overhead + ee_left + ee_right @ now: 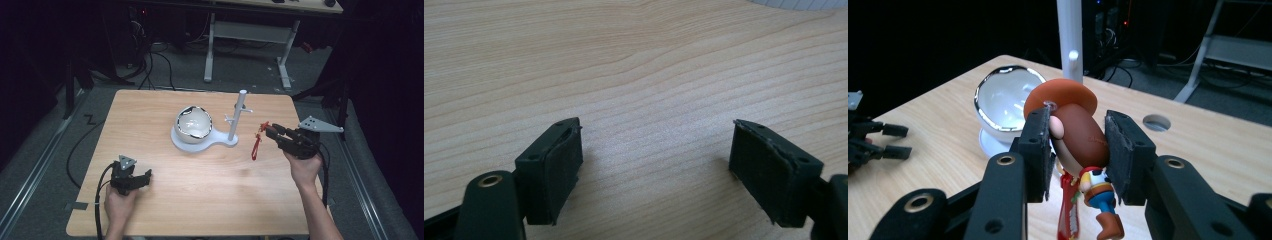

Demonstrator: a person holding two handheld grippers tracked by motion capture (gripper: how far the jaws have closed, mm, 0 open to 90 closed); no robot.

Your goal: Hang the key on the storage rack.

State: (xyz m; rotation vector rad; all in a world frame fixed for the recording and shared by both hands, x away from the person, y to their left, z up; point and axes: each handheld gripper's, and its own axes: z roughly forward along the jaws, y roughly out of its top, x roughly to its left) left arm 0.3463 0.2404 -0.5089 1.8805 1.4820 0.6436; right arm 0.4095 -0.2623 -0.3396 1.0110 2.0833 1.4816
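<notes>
My right gripper (268,131) is shut on the head of a small cowboy figure (1075,135) with an orange hat, held above the table's right side. A red strap (256,147) hangs from the figure. Just to its left stands a white stand (216,142) with an upright pegged post (237,117) and a shiny white bowl (194,124). In the right gripper view the post (1070,35) and the bowl (1000,102) rise behind the figure. My left gripper (144,176) rests on the table near the front left; its jaws (656,145) stand open with bare wood between them.
The wooden table (165,110) ends close to my right hand at its right edge. A round hole (1156,122) shows in the tabletop behind the figure. Cables and a white desk frame (247,32) lie on the floor beyond the far edge.
</notes>
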